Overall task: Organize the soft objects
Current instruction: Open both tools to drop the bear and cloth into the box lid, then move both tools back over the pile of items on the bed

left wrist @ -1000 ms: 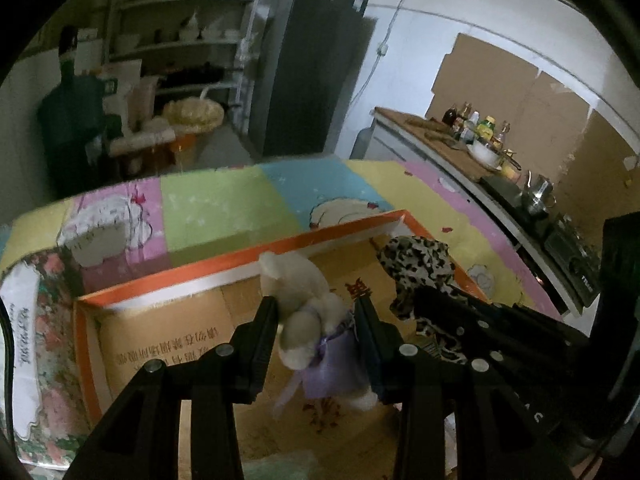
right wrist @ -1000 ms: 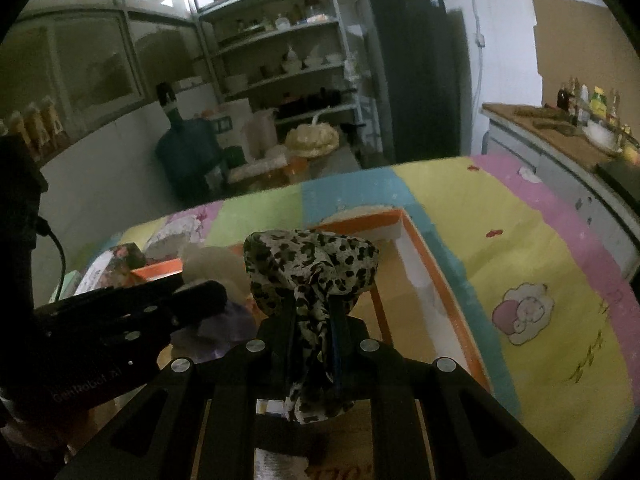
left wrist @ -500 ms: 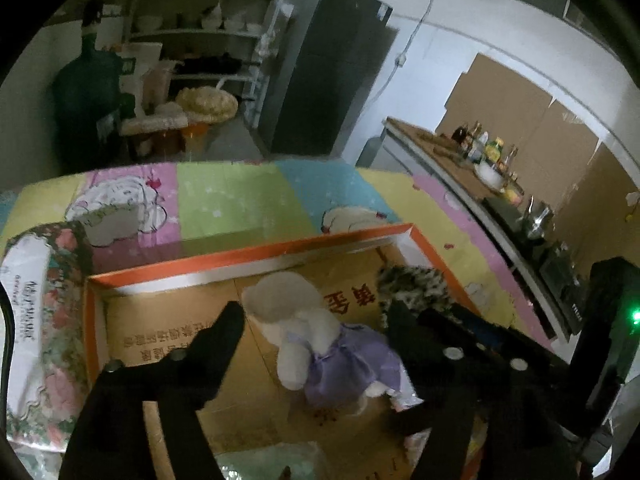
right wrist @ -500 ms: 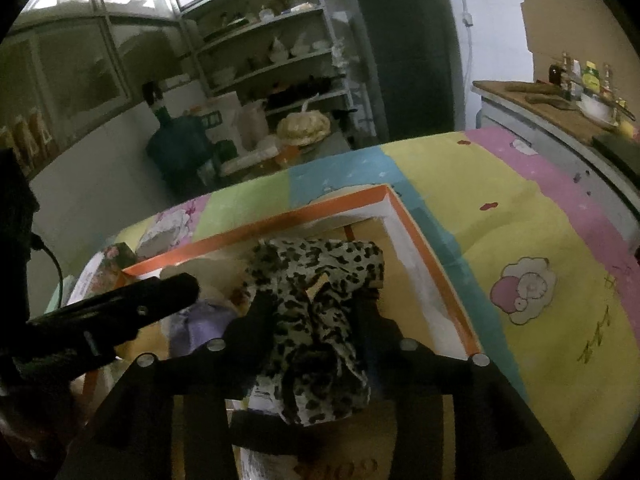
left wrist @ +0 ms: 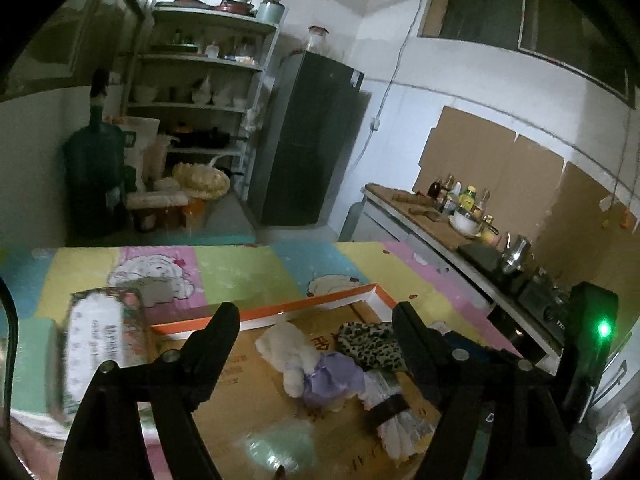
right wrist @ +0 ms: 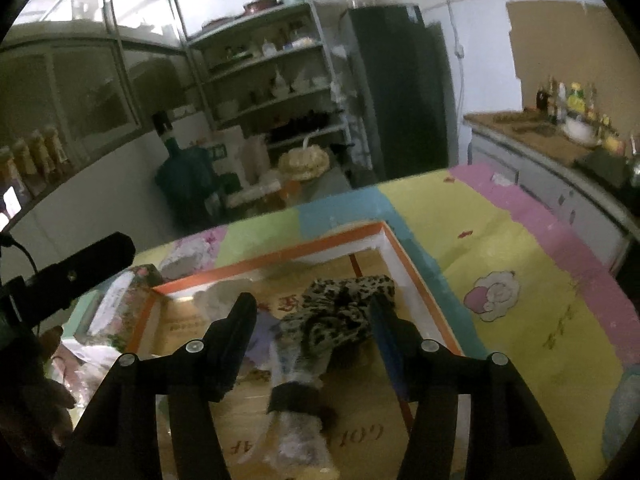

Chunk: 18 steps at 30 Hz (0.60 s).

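Left hand-held gripper (left wrist: 314, 320) spread wide, jaws have just been opening, nothing between the pads – it hangs above the box. Right hand-held gripper (right wrist: 314, 304) also spread, jaws just been opening; the leopard-print soft item (right wrist: 344, 312) lies between its fingers but the pads do not press on it.

Cardboard box (left wrist: 280, 312) with orange and white rim sits on the table (left wrist: 240, 268), which is covered by a pastel patchwork mat with cartoon sheep. Inside the box: white plush toy (left wrist: 288, 352) in a purple dress lying on its side near the middle, the leopard-print item just right of it, touching or nearly touching – cannot tell which. Nearer, a plastic-wrapped bundle with a dark band (left wrist: 394, 408) lies on the box floor, close to both. Pale green soft thing (left wrist: 280, 444) at the near edge, blurred.

Floral tissue pack (left wrist: 100, 340) stands just left of the box, outside it, against the rim. In the left view the right gripper's body with a green light (left wrist: 602, 328) crowds the right side of the box.

Far background: metal shelf rack (left wrist: 200, 80) with dishes, dark fridge (left wrist: 312, 140), large green water bottle (left wrist: 94, 176) on the floor left, kitchen counter (left wrist: 432, 212) at right with bottles, a bowl and a kettle.
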Each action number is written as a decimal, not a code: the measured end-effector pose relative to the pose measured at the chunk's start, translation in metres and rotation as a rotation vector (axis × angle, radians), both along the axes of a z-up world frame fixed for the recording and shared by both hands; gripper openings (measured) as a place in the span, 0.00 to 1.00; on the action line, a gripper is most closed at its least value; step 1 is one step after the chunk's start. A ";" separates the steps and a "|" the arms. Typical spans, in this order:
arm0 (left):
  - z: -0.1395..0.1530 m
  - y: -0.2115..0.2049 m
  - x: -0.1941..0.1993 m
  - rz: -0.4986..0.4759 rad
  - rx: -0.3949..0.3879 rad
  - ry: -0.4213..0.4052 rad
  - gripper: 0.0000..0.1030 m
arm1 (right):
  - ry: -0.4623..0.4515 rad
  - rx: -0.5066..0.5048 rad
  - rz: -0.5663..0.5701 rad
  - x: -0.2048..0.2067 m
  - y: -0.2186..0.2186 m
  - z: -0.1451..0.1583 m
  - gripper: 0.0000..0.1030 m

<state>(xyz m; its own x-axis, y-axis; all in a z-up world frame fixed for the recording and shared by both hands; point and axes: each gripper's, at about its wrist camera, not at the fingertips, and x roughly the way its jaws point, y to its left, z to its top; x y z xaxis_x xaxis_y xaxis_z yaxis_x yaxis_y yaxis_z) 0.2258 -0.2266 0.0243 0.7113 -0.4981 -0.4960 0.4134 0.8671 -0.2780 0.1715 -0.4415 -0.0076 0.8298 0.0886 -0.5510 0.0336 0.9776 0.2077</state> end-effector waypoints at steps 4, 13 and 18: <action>0.015 0.021 -0.017 -0.002 0.009 -0.040 0.76 | -0.081 -0.062 -0.027 -0.022 0.028 0.014 0.59; 0.052 0.076 -0.072 0.098 0.045 -0.247 0.76 | -0.228 -0.033 0.042 -0.063 0.102 0.043 0.60; 0.063 0.112 -0.108 0.176 0.078 -0.367 0.76 | -0.275 -0.059 0.090 -0.085 0.147 0.053 0.60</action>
